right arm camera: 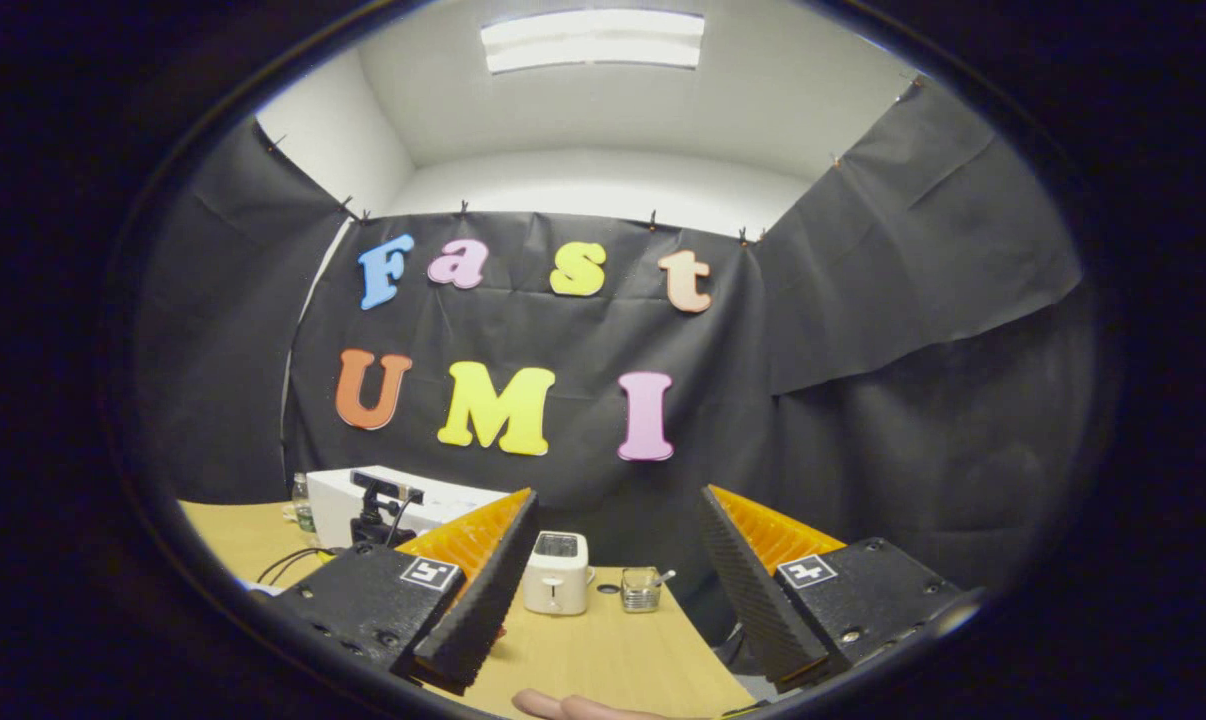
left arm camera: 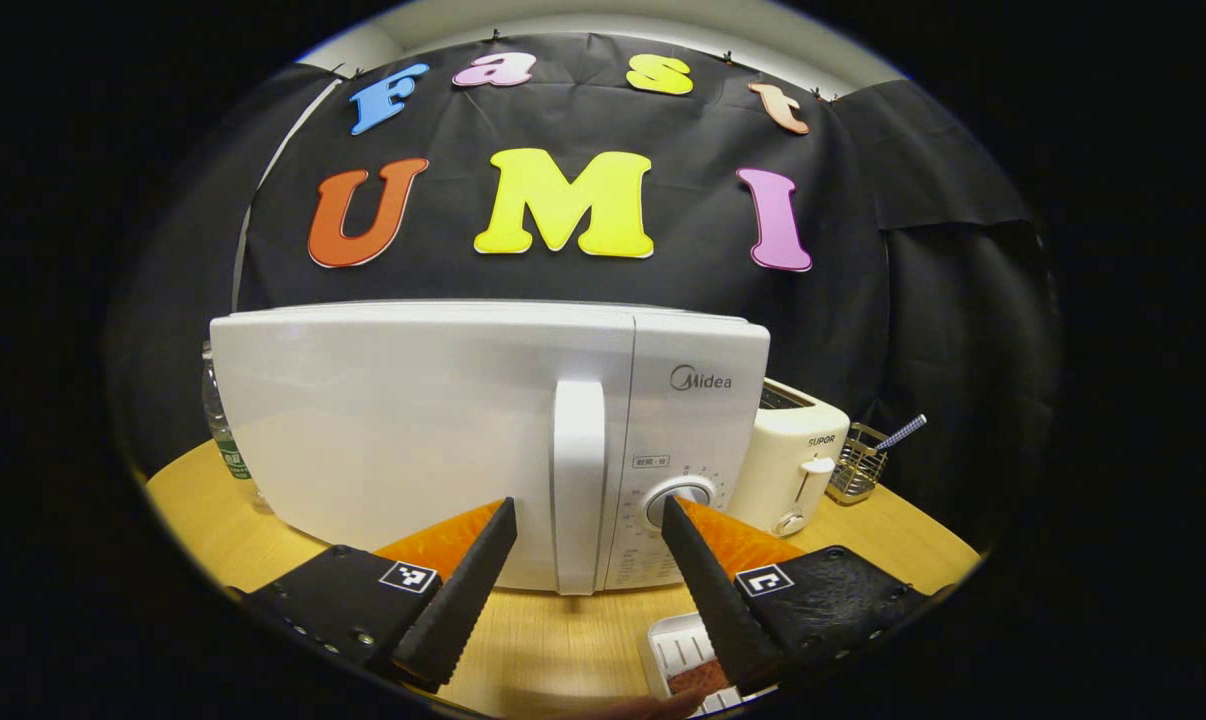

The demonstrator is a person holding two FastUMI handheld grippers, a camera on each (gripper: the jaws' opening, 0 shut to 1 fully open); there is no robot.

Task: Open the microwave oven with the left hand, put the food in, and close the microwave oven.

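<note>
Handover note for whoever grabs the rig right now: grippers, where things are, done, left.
Left hand-held gripper: open, empty, lined up on the microwave door handle, not yet gripping it.
Right hand-held gripper: open, empty, raised above the table, facing the toaster.
Food tray: on the table in front of the microwave, below the left gripper.
Done: nothing; door shut.
Left: grip the handle, open the door, put the food in, close the door.
</note>
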